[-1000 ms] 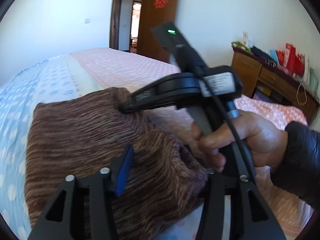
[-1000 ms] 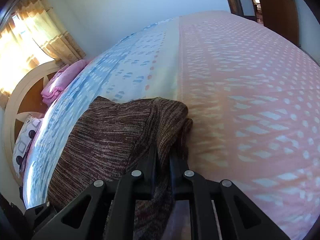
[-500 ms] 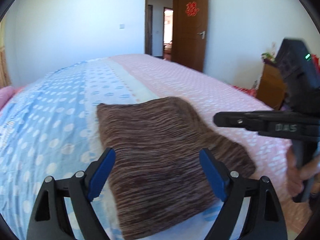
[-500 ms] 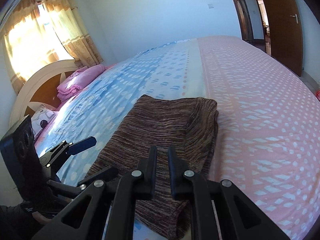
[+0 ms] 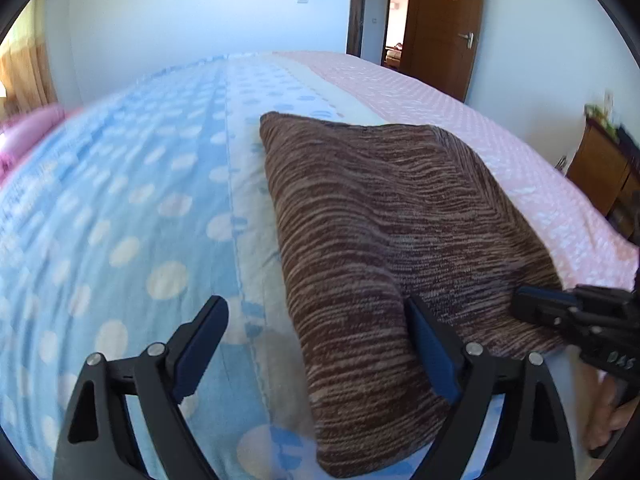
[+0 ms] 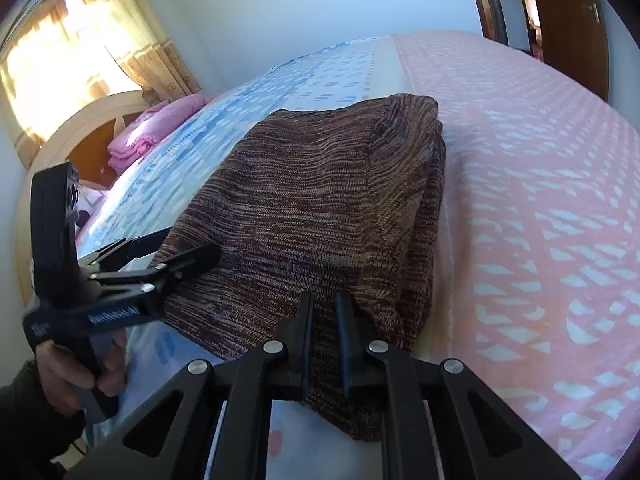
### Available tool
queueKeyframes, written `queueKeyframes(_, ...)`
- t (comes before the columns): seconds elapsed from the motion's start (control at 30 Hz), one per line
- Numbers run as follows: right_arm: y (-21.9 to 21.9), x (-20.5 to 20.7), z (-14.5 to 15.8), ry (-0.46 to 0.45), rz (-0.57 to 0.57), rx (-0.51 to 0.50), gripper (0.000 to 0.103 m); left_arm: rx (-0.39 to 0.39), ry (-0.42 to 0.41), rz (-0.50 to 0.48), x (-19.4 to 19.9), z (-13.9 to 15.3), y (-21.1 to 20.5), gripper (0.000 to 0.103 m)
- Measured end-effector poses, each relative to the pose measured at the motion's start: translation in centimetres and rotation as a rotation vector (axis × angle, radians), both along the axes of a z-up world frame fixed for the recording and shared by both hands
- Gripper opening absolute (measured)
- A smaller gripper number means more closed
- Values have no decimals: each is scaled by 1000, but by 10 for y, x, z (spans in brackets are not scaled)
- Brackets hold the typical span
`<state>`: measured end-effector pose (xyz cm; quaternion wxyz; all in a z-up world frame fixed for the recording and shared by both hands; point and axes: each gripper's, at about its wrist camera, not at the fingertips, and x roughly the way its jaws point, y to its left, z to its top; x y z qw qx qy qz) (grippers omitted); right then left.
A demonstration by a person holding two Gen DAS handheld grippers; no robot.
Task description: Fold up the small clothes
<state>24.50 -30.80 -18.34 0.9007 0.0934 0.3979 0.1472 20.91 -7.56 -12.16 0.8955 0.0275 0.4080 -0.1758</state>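
Knitwear, a brown striped folded garment (image 5: 384, 248), lies flat on the bedspread (image 5: 120, 208), straddling the pale central band where the blue dotted half meets the pink dotted half (image 6: 540, 184). In the left wrist view its near corner reaches down between the fingers of the left gripper (image 5: 316, 344): the right-hand blue pad (image 5: 430, 354) sits against the fabric's upper surface near that corner, while the left-hand pad hangs over bare blue sheet, well clear of the cloth. The jaws there are spread wide and opening, with only that corner of the garment lying in the gap and nothing pinched. In the right wrist view the same garment (image 6: 320, 208) fills the middle of the frame, its folded edge stacked thickly on the side toward the pink sheet. The right gripper (image 6: 325, 312) hovers at the garment's near edge with its two fingers drawn almost together, only a narrow slit between them; the fabric shows beyond the slit, and no cloth is caught in it. The left gripper's fingers (image 6: 172, 258) appear at the left of this view, one lying along the garment's edge, held by a hand (image 6: 76, 376) in a dark sleeve. Further off are folded pink bedding (image 6: 156, 128) by a curved headboard, sunlit curtains (image 6: 92, 52), a brown door (image 5: 444, 28) standing open, and a wooden cabinet (image 5: 604, 172) at the right.
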Motion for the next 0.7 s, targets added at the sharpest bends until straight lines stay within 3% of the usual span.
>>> queueKeyframes(0.13, -1, -1, -1, -14, 0, -9, 12, -149, 80, 12, 4, 6, 27, 91)
queueKeyframes(0.3, -7, 1, 0, -1, -16, 40, 12, -124, -52, 12, 20, 51, 23, 91)
queueKeyframes(0.43, -10, -1, 0, 4, -20, 64, 12, -141, -60, 50, 68, 68, 0, 91)
queueKeyframes(0.5, -10, -1, 0, 5, -20, 65, 12, -106, -35, 78, 95, 57, -10, 91)
queueKeyframes(0.6, -12, 0, 1, 8, -19, 75, 12, 12, 63, 160, 127, 17, -14, 87)
queueKeyframes(0.63, -12, 1, 1, 11, -19, 81, 12, 7, 106, 168, 129, 0, -7, 92)
queueKeyframes(0.67, -13, 1, 1, 12, -18, 86, 12, -69, 89, 171, 123, -7, 5, 94)
queueKeyframes(0.7, -14, 1, 1, 13, -18, 91, 12, -96, 89, 174, 121, -7, 11, 94)
